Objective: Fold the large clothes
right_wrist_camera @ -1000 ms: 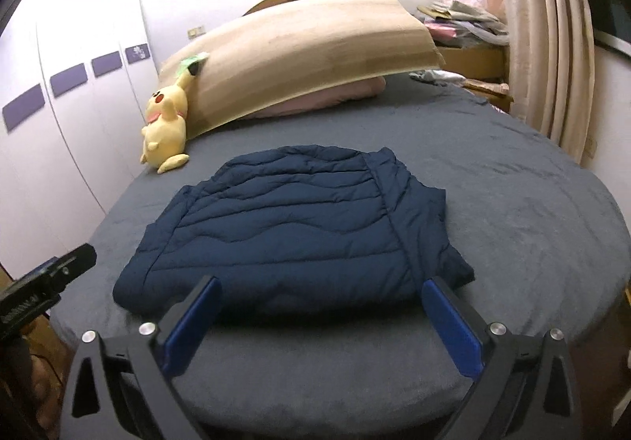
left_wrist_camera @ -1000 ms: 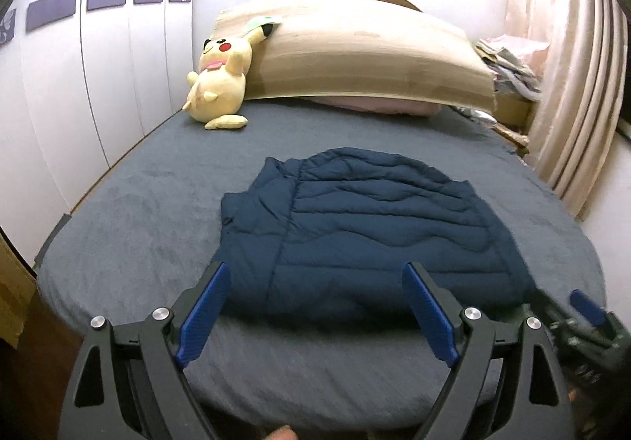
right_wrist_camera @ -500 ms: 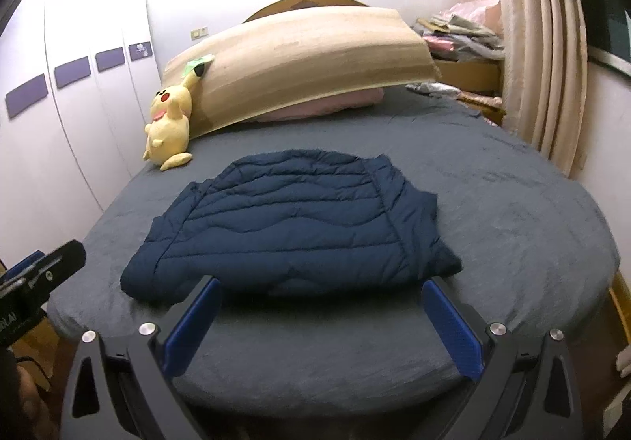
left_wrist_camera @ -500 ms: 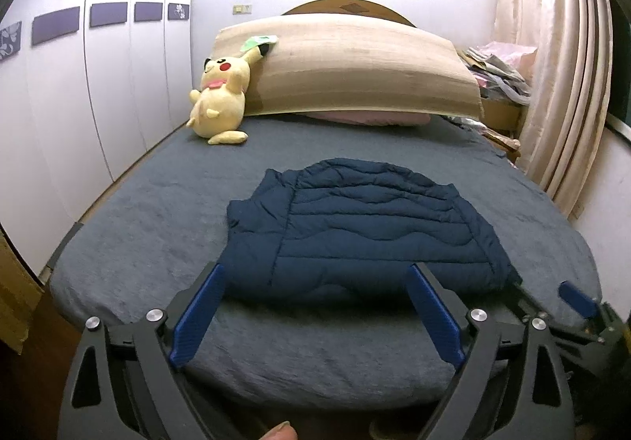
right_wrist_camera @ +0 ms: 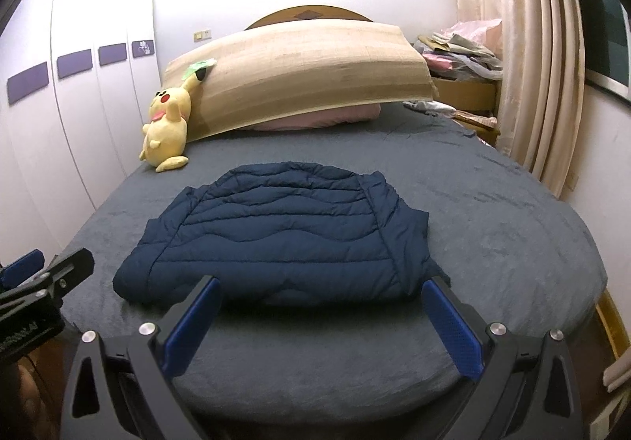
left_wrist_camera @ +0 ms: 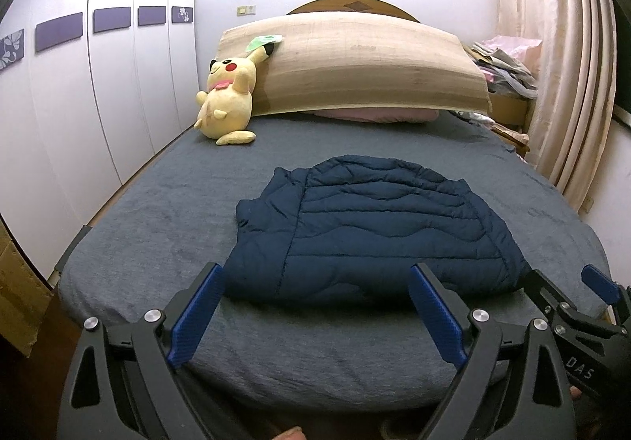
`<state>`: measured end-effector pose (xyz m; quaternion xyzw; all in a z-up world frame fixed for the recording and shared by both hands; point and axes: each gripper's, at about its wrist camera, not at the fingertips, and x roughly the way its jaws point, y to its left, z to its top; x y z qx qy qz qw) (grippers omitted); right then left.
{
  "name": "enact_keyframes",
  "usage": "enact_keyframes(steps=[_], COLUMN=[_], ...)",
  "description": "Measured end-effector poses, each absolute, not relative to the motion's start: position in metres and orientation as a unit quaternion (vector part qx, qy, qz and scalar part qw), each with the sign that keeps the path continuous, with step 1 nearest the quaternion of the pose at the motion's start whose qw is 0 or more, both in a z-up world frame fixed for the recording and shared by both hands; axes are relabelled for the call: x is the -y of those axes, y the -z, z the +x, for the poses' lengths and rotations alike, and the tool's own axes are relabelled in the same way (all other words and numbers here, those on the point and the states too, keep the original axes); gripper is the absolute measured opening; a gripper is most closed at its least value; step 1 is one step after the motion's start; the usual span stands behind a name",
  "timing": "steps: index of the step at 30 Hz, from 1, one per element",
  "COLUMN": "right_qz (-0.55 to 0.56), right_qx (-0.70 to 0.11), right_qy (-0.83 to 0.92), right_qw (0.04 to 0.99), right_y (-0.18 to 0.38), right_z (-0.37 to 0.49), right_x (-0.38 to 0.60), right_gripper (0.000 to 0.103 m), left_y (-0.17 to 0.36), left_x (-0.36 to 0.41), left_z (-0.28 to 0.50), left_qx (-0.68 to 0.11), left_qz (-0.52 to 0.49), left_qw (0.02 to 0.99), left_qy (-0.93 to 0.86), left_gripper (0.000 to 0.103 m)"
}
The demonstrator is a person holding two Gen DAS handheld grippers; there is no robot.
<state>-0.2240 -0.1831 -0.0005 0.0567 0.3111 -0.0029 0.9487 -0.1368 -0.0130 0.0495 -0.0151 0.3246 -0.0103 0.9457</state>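
Observation:
A navy quilted puffer jacket (left_wrist_camera: 378,231) lies folded into a compact bundle on the grey bed (left_wrist_camera: 157,211), its near hem toward me. My left gripper (left_wrist_camera: 315,274) hovers just short of that hem, blue pads wide apart, nothing between them. My right gripper (right_wrist_camera: 321,284) stands open the same way before the jacket (right_wrist_camera: 284,235), also empty. Each gripper shows at the edge of the other's view: the right gripper (left_wrist_camera: 562,278) at the jacket's right corner, the left gripper (right_wrist_camera: 57,258) off its left corner.
A yellow plush toy (left_wrist_camera: 226,101) leans on a long beige bolster (left_wrist_camera: 355,61) at the headboard. White wardrobe doors (left_wrist_camera: 79,105) run along the left. Curtains (left_wrist_camera: 568,65) and a pile of clutter (left_wrist_camera: 504,65) stand on the right. A cardboard box (left_wrist_camera: 15,302) sits on the floor left.
Both grippers have drawn back from the jacket toward the foot of the bed, so it sits farther off. The jacket itself has not moved.

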Motion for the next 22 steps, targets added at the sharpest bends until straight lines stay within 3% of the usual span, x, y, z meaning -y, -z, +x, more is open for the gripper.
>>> enact_keyframes(steps=[22], right_qz=[0.049], right_qx=[-0.313], right_qy=[0.004], right_qw=[0.949], right_y=[0.0020], right_z=[-0.2226], right_x=[0.1833], right_gripper=[0.103], left_y=[-0.0449], left_x=[0.0175], left_z=[-0.1372], left_qx=[-0.333], left_qz=[-0.014], left_qw=[0.942], left_qy=[0.032], left_gripper=[0.098])
